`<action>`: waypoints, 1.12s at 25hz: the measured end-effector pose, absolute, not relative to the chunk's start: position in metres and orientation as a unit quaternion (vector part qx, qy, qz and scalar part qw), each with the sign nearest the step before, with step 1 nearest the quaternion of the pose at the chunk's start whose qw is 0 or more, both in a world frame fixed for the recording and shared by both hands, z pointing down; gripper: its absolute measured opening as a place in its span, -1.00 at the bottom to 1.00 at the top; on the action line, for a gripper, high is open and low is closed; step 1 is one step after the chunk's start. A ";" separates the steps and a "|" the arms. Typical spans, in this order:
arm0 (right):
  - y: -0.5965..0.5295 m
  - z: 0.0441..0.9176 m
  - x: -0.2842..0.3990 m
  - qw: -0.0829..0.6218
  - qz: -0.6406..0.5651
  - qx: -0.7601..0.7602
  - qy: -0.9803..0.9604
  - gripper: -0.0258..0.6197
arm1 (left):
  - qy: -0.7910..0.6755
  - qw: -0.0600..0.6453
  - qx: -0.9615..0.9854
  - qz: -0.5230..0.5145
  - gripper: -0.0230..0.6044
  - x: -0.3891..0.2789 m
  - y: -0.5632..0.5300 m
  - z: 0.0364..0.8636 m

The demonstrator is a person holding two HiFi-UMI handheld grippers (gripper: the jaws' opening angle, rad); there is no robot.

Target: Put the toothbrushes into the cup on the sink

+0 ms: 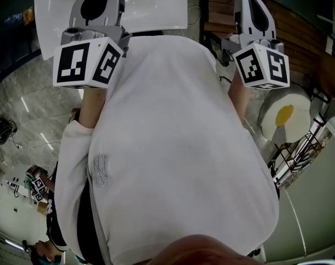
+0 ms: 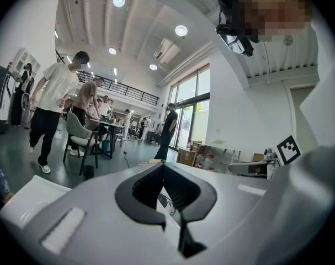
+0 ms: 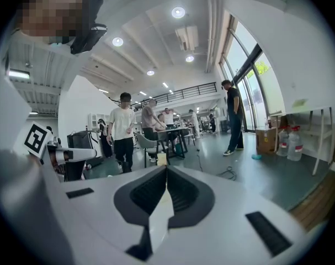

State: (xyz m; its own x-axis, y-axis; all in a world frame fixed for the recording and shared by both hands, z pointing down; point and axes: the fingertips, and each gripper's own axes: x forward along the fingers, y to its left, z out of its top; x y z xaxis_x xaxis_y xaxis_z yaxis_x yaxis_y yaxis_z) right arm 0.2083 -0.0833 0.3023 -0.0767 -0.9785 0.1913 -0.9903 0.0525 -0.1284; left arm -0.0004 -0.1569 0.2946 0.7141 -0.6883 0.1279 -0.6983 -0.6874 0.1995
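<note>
The sink (image 1: pixel 150 7) shows as a white basin at the top of the head view, just beyond the two grippers. Most of it is covered by them and by the person's white shirt (image 1: pixel 178 148), so whether the toothbrushes or the cup are on it cannot be told. At the far left lies grey marbled floor (image 1: pixel 24 98), and in the lower left corner another person (image 1: pixel 48 203) stands by a small marker cube (image 1: pixel 37 184). The left gripper (image 2: pixel 163 167) points away from the person toward the basin, its marker cube (image 1: pixel 87 64) nearest the camera. In its own view the jaws are pressed together at the tip with nothing between them. Past them that view shows an open hall, with a walker in a white top (image 2: pixel 54 104), a chair (image 2: pixel 79 131) and a figure in dark clothes (image 2: pixel 168 128) by tall windows. The right gripper (image 3: pixel 166 173) is held beside the left one, its cube (image 1: pixel 262 65) over dark wooden slats (image 1: pixel 299 32). Its jaws are likewise closed on each other and empty. Its view shows people around a table (image 3: pixel 170 131) and two water bottles (image 3: pixel 288 142) by the window wall. At the right of the head view sits a round white thing with a yellow centre (image 1: pixel 285 115), beside a wire rack (image 1: pixel 299 153).
</note>
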 end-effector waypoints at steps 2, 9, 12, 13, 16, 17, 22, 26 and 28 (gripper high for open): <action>-0.084 0.302 0.209 0.026 0.112 0.678 -0.726 -0.89 | -0.378 0.117 0.918 0.021 -0.98 0.001 -0.156 0.295; -0.087 0.301 0.204 0.022 0.112 0.670 -0.734 -0.89 | -0.378 0.123 0.917 0.023 -0.98 0.003 -0.154 0.299; -0.090 0.301 0.202 0.020 0.112 0.666 -0.737 -0.89 | -0.375 0.124 0.918 0.023 -0.98 0.006 -0.154 0.300; -0.091 0.301 0.202 0.019 0.111 0.665 -0.738 -0.89 | -0.375 0.123 0.919 0.023 -0.98 0.007 -0.155 0.300; -0.093 0.300 0.204 0.017 0.110 0.665 -0.739 -0.89 | -0.376 0.122 0.918 0.024 -0.98 0.008 -0.156 0.299; -0.093 0.300 0.205 0.017 0.109 0.665 -0.739 -0.89 | -0.376 0.122 0.918 0.024 -0.98 0.008 -0.156 0.299; -0.092 0.300 0.209 0.017 0.110 0.665 -0.738 -0.89 | -0.377 0.122 0.918 0.024 -0.98 0.010 -0.153 0.299; -0.095 0.299 0.208 0.016 0.109 0.661 -0.742 -0.89 | -0.378 0.121 0.918 0.025 -0.98 0.011 -0.154 0.298; -0.095 0.299 0.208 0.016 0.109 0.660 -0.744 -0.89 | -0.379 0.121 0.917 0.025 -0.98 0.011 -0.155 0.298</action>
